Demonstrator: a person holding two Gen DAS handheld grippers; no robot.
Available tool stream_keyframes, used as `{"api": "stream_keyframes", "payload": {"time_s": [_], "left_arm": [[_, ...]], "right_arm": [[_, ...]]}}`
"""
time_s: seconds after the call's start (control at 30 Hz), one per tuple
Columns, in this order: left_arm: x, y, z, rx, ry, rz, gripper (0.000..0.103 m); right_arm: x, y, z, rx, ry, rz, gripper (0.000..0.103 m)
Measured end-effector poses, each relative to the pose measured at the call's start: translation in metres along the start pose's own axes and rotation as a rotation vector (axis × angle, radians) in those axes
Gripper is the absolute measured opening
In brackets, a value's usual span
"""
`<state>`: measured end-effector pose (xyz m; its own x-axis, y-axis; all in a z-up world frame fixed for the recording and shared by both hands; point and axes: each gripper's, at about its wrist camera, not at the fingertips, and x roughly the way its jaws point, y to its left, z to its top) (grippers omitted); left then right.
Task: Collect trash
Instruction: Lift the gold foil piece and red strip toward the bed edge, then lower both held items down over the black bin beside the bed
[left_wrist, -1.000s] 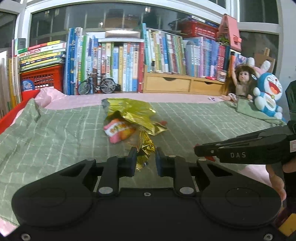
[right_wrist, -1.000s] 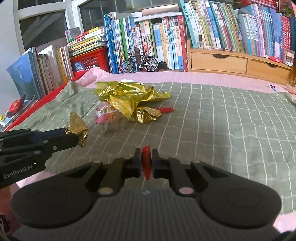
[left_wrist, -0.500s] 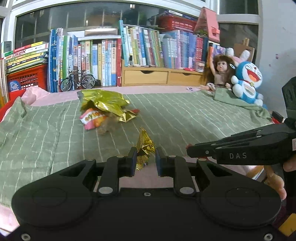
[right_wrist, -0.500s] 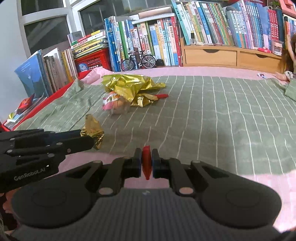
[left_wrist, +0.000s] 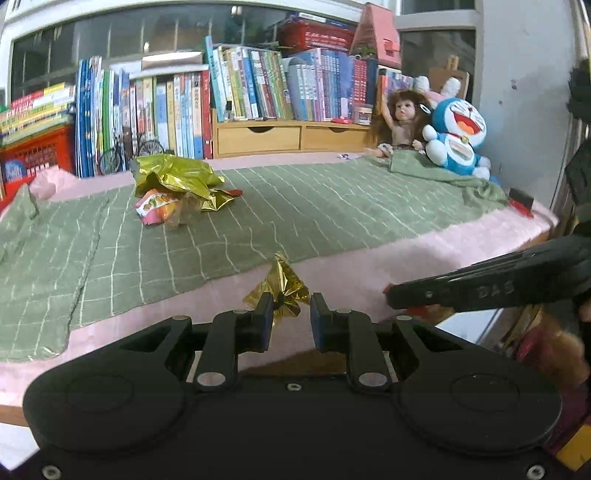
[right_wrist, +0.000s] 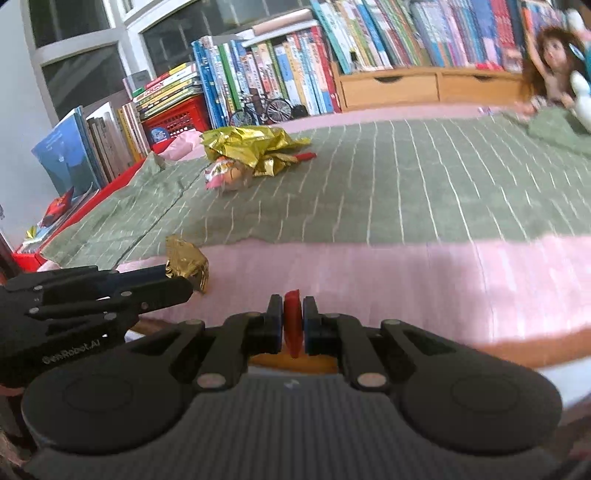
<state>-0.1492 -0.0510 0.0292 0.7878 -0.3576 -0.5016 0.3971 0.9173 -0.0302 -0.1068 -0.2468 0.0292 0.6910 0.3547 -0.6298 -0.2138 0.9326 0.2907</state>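
- The left gripper (left_wrist: 291, 319) clamps a crumpled gold foil wrapper (left_wrist: 279, 290) above the bed's pink edge (left_wrist: 369, 266).
- The right gripper (right_wrist: 293, 321) pinches a red scrap (right_wrist: 293, 317) beside it.

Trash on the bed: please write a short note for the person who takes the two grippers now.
Left gripper: shut on a gold wrapper.
Right gripper: shut on a red scrap.
Both are at the near edge of the bed.
Done: two pieces picked up.
Left: drop them; no bin is in view. Then collect the pile on the green blanket: gold foil, a pink snack bag, a red scrap.
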Motion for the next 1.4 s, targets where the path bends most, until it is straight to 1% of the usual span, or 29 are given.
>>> {"api": "stream_keyframes", "payload": {"time_s": [0.13,0.23,0.33,0.43,0.57,0.87,1.03,1.23,1.4], "left_arm": [[-0.002,-0.003,-0.013,-0.003,0.023,-0.019,0.02],[-0.005,-0.005,-0.02,0.008,0.023,-0.025,0.02],[-0.009,-0.007,-0.025,0.009,0.023,-0.03,0.02],[-0.015,-0.011,-0.028,0.008,0.025,-0.052,0.02],[-0.022,-0.02,-0.034,0.037,0.03,-0.074,0.02],[-0.024,-0.033,-0.056,0.038,0.104,-0.122,0.02],[-0.005,-0.036,-0.074,0.017,0.192,-0.136,0.02],[0.033,-0.027,-0.098,-0.093,0.325,-0.17,0.02],[0.069,-0.02,-0.121,-0.156,0.422,-0.15,0.02]], "right_arm": [[-0.006,-0.004,-0.016,0.05,0.022,-0.004,0.013],[-0.007,-0.007,-0.026,0.083,0.04,-0.009,0.013],[-0.008,-0.007,-0.035,0.09,0.053,-0.027,0.013],[-0.007,-0.008,-0.042,0.102,0.071,-0.03,0.013],[-0.005,-0.008,-0.05,0.111,0.098,-0.037,0.013],[0.006,-0.016,-0.07,0.15,0.179,-0.06,0.013],[0.02,-0.027,-0.082,0.21,0.234,-0.068,0.013],[0.04,-0.042,-0.096,0.283,0.295,-0.071,0.013],[0.067,-0.055,-0.109,0.369,0.357,-0.067,0.014]]}}
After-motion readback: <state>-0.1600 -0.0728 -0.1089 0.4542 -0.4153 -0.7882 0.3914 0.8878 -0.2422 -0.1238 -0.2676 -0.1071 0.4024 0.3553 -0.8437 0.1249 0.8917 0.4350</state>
